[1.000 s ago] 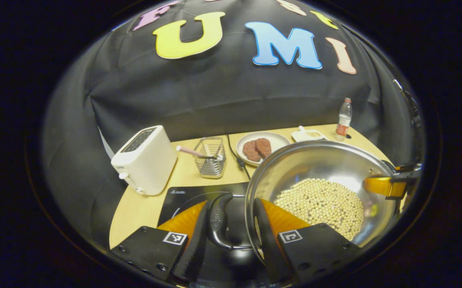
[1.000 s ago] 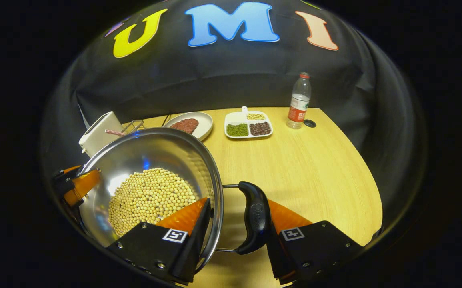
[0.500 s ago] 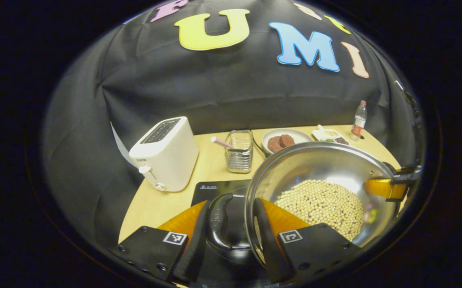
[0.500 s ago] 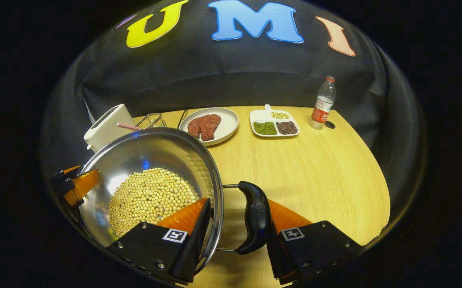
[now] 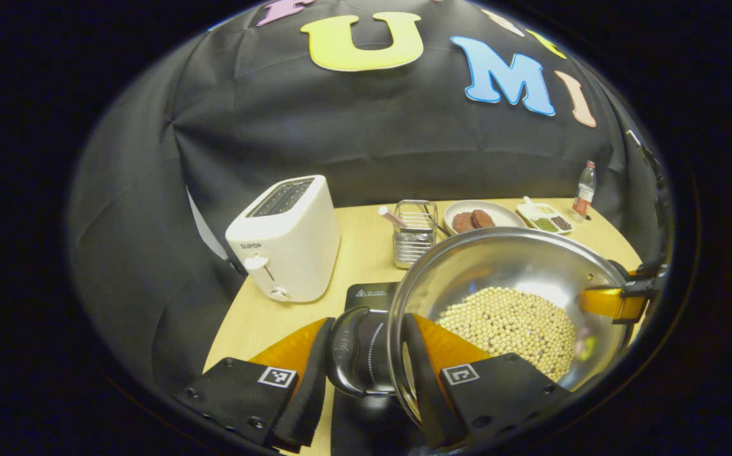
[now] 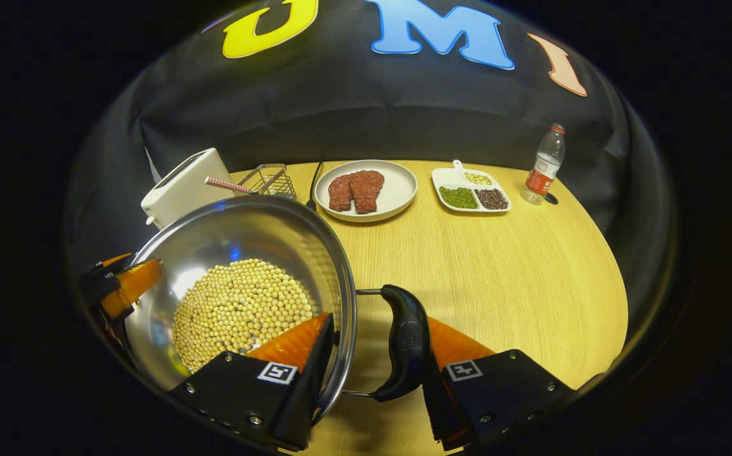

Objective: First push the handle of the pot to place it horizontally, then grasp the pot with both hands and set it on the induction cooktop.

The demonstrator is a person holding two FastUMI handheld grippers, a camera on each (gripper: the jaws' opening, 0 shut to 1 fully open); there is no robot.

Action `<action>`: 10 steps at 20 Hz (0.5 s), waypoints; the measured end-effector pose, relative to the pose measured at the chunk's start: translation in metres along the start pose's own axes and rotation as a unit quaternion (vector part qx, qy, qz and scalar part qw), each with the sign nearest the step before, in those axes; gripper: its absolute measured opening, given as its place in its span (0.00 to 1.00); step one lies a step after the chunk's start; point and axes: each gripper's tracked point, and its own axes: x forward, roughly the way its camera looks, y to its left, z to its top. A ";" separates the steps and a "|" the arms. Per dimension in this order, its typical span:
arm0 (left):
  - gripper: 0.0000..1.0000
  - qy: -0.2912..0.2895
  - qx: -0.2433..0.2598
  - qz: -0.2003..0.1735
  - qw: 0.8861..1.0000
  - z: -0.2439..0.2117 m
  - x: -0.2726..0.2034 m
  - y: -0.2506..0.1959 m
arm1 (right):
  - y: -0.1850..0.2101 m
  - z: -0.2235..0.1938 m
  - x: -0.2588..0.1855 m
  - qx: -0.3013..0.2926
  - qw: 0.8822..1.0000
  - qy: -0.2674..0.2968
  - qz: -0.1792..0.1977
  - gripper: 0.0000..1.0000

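Cloth hangs black behind a pale wooden table (image 6: pixel 505 266) with a rounded front edge, and the things on it run along the back from left to right. In the left gripper view a white two-slot toaster (image 5: pixel 286 237) stands at the table's left corner, then a wire basket (image 5: pixel 414 231) with a pink-striped stick leaning out of it, then a white plate (image 5: pixel 483 216) with two brown meat patties, a white divided dish (image 5: pixel 546 218) of green, dark and pale beans, and a plastic water bottle (image 5: pixel 585 190) near the right edge. A black induction cooktop (image 5: pixel 366 297) lies in front of the basket, partly under the stainless steel pot (image 5: pixel 511 266), which holds a heap of soybeans (image 5: pixel 508 326) and sits over the cooktop's right part; whether it rests on the glass or is held just above it I cannot tell. The left gripper (image 5: pixel 361 364) has its fingers clamped on the pot's left side handle (image 5: pixel 343 351), one finger outside the black loop and one against the pot wall. In the right gripper view the right gripper (image 6: pixel 375 358) grips the opposite black handle (image 6: pixel 407 342) the same way, one finger inside the rim, the other outside the loop.
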 end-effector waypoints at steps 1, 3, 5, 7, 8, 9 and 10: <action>0.69 0.000 0.002 0.000 1.000 -0.001 0.003 0.004 | 0.003 0.000 0.002 0.000 1.000 0.002 0.000 0.70; 0.69 0.001 -0.001 0.000 1.000 -0.002 0.008 0.012 | 0.009 -0.002 0.007 0.000 1.000 0.003 0.000 0.70; 0.69 0.003 -0.004 0.000 1.000 -0.006 0.012 0.017 | 0.015 -0.002 0.011 -0.003 1.000 0.004 -0.001 0.70; 0.69 0.004 -0.007 -0.002 1.000 -0.007 0.016 0.023 | 0.020 -0.001 0.012 -0.005 1.000 0.004 -0.003 0.70; 0.69 0.004 -0.009 -0.002 1.000 -0.007 0.018 0.025 | 0.021 -0.002 0.014 -0.005 1.000 0.004 -0.004 0.70; 0.69 0.004 -0.008 -0.003 1.000 -0.009 0.019 0.026 | 0.023 -0.002 0.015 -0.005 1.000 0.005 -0.004 0.70; 0.69 0.004 -0.008 -0.005 1.000 -0.008 0.022 0.028 | 0.025 -0.004 0.014 -0.005 1.000 0.006 -0.004 0.70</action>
